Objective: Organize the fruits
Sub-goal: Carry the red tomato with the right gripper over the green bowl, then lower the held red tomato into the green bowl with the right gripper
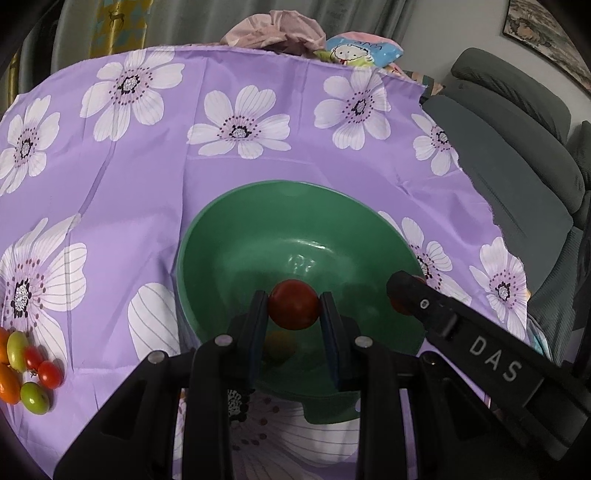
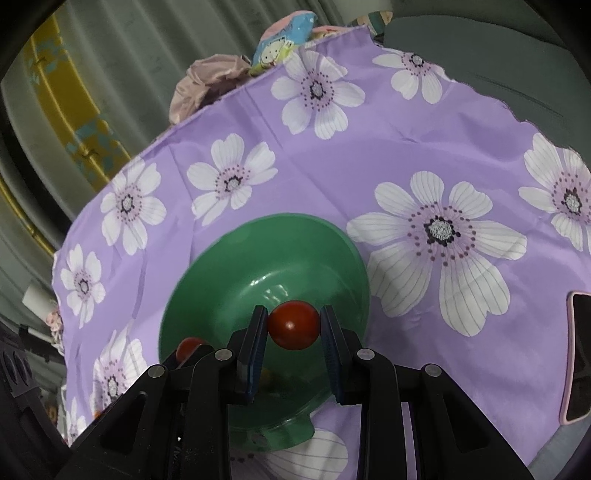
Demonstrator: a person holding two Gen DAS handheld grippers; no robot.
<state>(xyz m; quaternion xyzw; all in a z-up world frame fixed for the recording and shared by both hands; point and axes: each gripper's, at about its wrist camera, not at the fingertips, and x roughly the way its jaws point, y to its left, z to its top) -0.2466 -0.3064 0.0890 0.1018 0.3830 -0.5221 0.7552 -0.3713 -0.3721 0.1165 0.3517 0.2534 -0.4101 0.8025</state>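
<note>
Left claw (image 1: 293, 308): black two-finger tool with blue pads, clamped on a round red cherry tomato (image 1: 293, 304) that sits between the pads, both pads pressing its sides. It hangs over the inside of the bowl.

Right claw (image 2: 293, 325): same build, clamped on a second round red cherry tomato (image 2: 293, 325), likewise held above the bowl's interior. In the left wrist view this claw enters from the right as a black body lettered "DAS", its tip over the bowl's right rim with a sliver of red showing at it.

Deep green plastic bowl (image 1: 236, 229): upright on the surface, with a small tab at its near rim. A yellowish shape shows dimly at the bottom beneath the left claw; what it is cannot be told.

Loose pile of small fruits (image 1: 27, 369): red, orange and yellow-green cherry tomatoes lying together on the cloth at the far left edge of the left wrist view, well apart from the bowl.

Purple cloth printed with large white flowers (image 1: 147, 177): covers the surface, with a ragged right edge.

Dark phone in a pink case (image 2: 576, 354): flat on the cloth at the right edge of the right wrist view, apart from the bowl.

Background: crumpled pink fabric (image 1: 280, 29) and a cartoon-printed blue cushion (image 1: 360, 50) beyond the far edge of the cloth; grey-green sofa (image 1: 517, 155) to the right; grey curtains (image 1: 207, 22) behind.
</note>
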